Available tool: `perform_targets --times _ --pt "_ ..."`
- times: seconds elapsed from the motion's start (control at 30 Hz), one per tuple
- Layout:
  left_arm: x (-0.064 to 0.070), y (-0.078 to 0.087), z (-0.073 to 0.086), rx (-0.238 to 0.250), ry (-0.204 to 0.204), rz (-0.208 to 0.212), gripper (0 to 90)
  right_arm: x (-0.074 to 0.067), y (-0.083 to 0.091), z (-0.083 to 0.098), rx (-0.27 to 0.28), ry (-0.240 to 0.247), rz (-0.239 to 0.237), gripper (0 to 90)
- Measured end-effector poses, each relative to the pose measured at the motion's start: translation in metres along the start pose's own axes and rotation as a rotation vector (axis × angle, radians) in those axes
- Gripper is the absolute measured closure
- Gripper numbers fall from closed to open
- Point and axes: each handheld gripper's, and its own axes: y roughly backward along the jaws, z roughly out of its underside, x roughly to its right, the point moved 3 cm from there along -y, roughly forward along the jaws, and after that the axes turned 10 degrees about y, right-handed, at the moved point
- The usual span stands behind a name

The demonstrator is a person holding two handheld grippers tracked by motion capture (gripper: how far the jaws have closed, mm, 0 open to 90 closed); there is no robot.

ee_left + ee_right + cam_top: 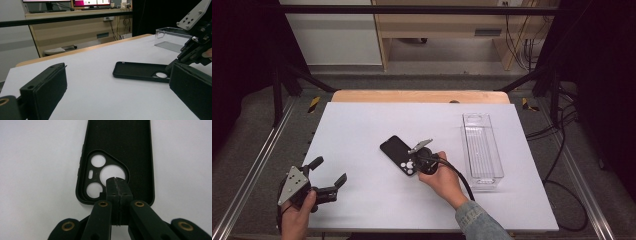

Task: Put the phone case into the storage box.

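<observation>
The right hand-held gripper (pixel 117 185) had its jaws pressed together at the camera end of the black phone case (pixel 399 154), apparently pinching its wall, the case unlifted on the desk (pixel 362 130), while the left hand-held gripper (pixel 330 176) waited wide open and empty.

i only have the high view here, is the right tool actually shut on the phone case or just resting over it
Observer: In the right gripper view the right tool has its jaws pressed together at the camera-cutout end of the phone case; I cannot tell whether the case's edge sits between them.
Operator: which way up is the case
Observer: Open side up; the inner face shows, with white table visible through the lens holes.
Operator: and the left tool, open or closed
Observer: The left tool is open, its jaws wide apart with nothing between them, facing the case across bare table.
Operator: anything in the clear bin
Observer: The clear bin looks empty from the left gripper view.
</observation>
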Motion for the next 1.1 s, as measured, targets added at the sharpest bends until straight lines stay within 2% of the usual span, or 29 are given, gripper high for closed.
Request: perform_targets --times 0.23,0.53,0.77,1.1 --pt "0.0 0.0 0.0 -0.003 -0.001 -0.001 1.6 -0.005 0.008 0.011 0.008 -0.011 -0.025 90.0" --pt "0.001 -0.001 0.001 -0.007 -0.002 0.0 1.6 -0.014 0.021 0.031 0.051 -0.021 -0.036 90.0" --pt "0.002 -0.001 0.001 -0.009 -0.003 0.002 1.6 -0.022 0.031 0.045 0.057 -0.019 -0.044 90.0" --pt "0.002 -0.002 0.002 -0.015 -0.006 0.003 1.6 -0.03 0.046 0.061 0.037 -0.006 -0.052 90.0"
